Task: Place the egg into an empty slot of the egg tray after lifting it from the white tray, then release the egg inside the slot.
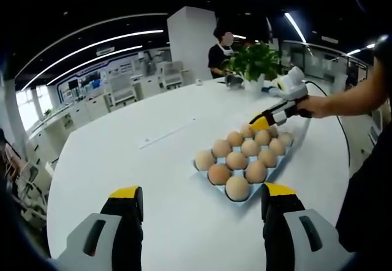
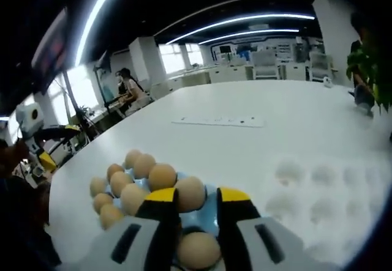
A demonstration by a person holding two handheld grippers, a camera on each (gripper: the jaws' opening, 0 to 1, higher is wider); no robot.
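left gripper view: the left claw hangs wide apart, holding nothing, above the white desk, short of the blue egg tray. right gripper view: the right claw is clamped on an egg above the tray; the white tray lies beside.

Bright, even light from ceiling strip lamps, seen as curved white lines w/ mild glare. Worktop washed pale, shadows soft & faint. Strong fisheye bend at edges. Right gripper view softer: near egg blurred, window blown out.
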